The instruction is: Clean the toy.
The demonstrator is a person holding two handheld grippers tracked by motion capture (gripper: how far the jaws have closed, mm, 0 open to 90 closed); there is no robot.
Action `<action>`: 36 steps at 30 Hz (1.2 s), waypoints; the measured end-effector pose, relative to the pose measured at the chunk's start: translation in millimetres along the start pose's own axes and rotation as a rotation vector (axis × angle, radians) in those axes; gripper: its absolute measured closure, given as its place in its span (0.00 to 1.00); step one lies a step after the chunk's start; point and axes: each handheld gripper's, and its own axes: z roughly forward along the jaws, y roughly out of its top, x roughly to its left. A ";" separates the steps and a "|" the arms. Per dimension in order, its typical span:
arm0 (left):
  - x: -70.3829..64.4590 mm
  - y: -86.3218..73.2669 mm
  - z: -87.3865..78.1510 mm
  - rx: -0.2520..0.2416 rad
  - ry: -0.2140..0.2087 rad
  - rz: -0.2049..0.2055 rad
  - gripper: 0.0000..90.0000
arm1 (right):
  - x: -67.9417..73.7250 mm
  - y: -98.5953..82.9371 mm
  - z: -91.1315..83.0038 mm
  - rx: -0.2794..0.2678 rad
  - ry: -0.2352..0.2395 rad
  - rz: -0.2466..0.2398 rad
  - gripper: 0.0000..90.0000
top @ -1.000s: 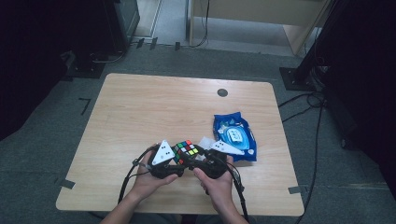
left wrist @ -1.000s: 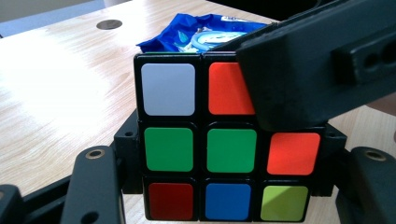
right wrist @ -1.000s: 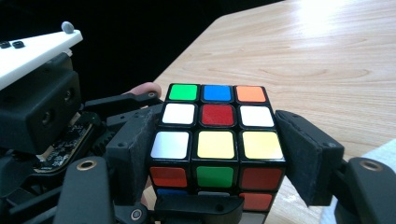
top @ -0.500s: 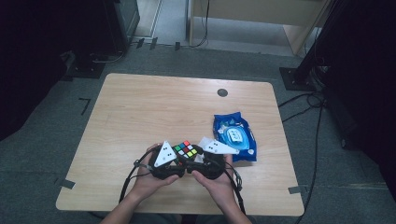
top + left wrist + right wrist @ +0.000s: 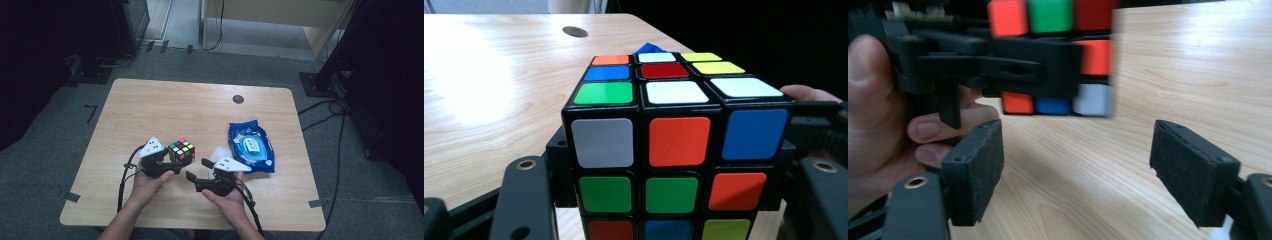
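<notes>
Jaws on the left gripper (image 5: 167, 161) are squeezed shut on the puzzle cube (image 5: 181, 150), one on each side, holding it a little above the wooden table (image 5: 200, 115) near its 6 o'clock edge, while the right gripper (image 5: 199, 171) has its jaws wide apart with nothing in them, just beside the cube at about 4 o'clock from it. I think the cube is being held ready for a turn or a hand-over, so the right gripper would need to move in around it and close. A blue wipes pack (image 5: 251, 148) lies at 3 o'clock from the cube.
</notes>
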 end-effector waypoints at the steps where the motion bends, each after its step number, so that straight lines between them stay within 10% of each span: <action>1: -1.2 -0.1 0.7 0.000 -0.002 0.001 0.38 | 5.9 -0.8 5.0 -0.003 -0.014 -0.020 0.24; 12: -15.6 -1.0 8.0 0.025 -0.016 0.024 0.37 | 12.4 -4.3 7.8 -0.035 -0.057 -0.023 0.37; 17: -12.8 -0.5 9.4 0.071 -0.040 0.023 0.37 | 12.7 -4.5 7.1 0.001 -0.098 -0.176 0.38; 29: -8.4 4.9 10.9 0.175 -0.090 -0.015 0.36 | 12.6 -12.5 3.5 0.075 -0.210 -0.715 0.38; 32: -7.8 3.7 11.9 0.202 -0.090 -0.009 0.37 | 12.7 -13.2 4.2 0.086 -0.225 -0.746 0.38; 36: -6.7 3.6 9.4 0.172 -0.070 -0.017 0.37 | 5.8 -11.9 4.5 0.103 -0.172 -0.656 0.35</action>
